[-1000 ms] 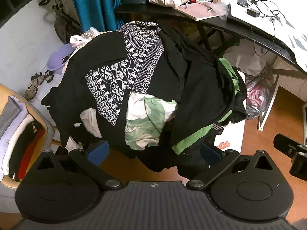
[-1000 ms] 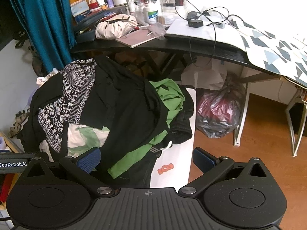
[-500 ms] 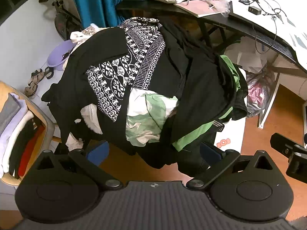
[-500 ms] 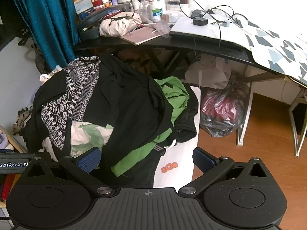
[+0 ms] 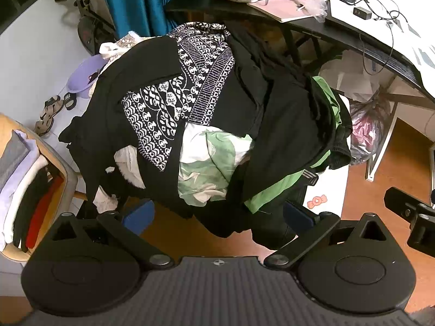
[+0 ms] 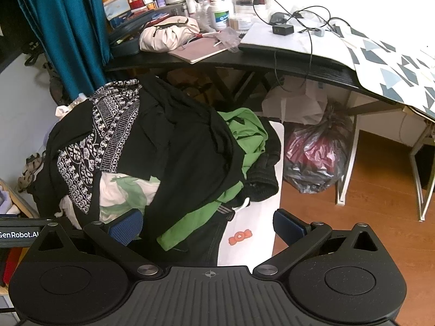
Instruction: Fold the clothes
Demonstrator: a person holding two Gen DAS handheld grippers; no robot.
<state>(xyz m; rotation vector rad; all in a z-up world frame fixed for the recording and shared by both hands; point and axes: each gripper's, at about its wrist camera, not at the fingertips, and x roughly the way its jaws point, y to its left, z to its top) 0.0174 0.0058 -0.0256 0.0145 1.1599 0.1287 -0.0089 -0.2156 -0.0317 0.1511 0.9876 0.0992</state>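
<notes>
A heap of unfolded clothes (image 5: 217, 103) lies over a white stand (image 6: 261, 231): a black garment (image 6: 187, 146) on top, a black-and-white patterned piece (image 5: 174, 92), a pale green-and-white cloth (image 5: 206, 163) and a bright green shirt (image 6: 244, 135). My left gripper (image 5: 217, 214) hovers open just short of the heap's near edge, nothing between its blue pads. My right gripper (image 6: 208, 224) is open too, at the heap's lower right over the green shirt's hem. A stack of folded clothes (image 5: 19, 174) rests on a wooden chair at the left.
A black desk (image 6: 244, 59) crowded with bottles, a notebook, a bag and cables stands behind the heap. A teal curtain (image 6: 62, 27) hangs at the back left. A filled plastic bag (image 6: 318, 157) sits under the desk on the wooden floor. Sandals (image 5: 47, 114) and a purple basin (image 5: 81, 76) lie at the left.
Both grippers have drawn slightly back and down from the heap, so it sits a little further up in each view. The clothes themselves have not moved.
</notes>
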